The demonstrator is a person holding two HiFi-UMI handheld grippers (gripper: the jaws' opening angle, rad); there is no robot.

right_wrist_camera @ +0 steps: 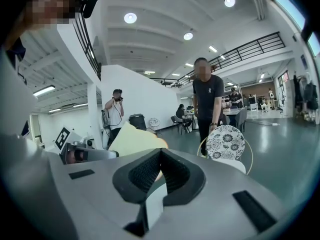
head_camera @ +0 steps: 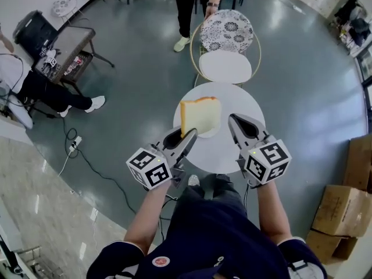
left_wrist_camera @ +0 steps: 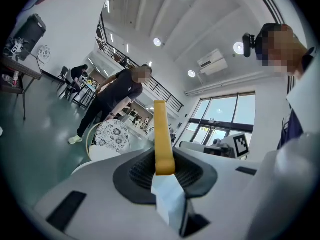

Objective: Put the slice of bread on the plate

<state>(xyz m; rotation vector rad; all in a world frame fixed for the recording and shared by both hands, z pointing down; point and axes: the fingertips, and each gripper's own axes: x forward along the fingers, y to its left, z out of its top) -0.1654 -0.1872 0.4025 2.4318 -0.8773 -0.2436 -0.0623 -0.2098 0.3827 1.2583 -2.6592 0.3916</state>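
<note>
A slice of bread [head_camera: 200, 115] with a pale face and golden crust stands upright over the round white table [head_camera: 244, 100]. My left gripper [head_camera: 189, 136] is shut on its lower left corner. In the left gripper view the bread [left_wrist_camera: 161, 134] is edge-on, rising from between the pads. A white plate [head_camera: 213, 132] shows faintly on the table just under the bread. My right gripper [head_camera: 233, 121] hovers to the right of the slice, apart from it, its jaws shut with nothing between them. The right gripper view has the bread [right_wrist_camera: 135, 139] to the left, beyond its own gripper [right_wrist_camera: 160, 155].
Beyond the table stands a chair with a floral back [head_camera: 226, 31] and a white seat [head_camera: 225, 67]; a person [head_camera: 192, 4] stands behind it with a hand on it. Cardboard boxes [head_camera: 343, 211] sit at the right. A seated person's legs [head_camera: 52, 95] and a cable [head_camera: 87, 161] are at the left.
</note>
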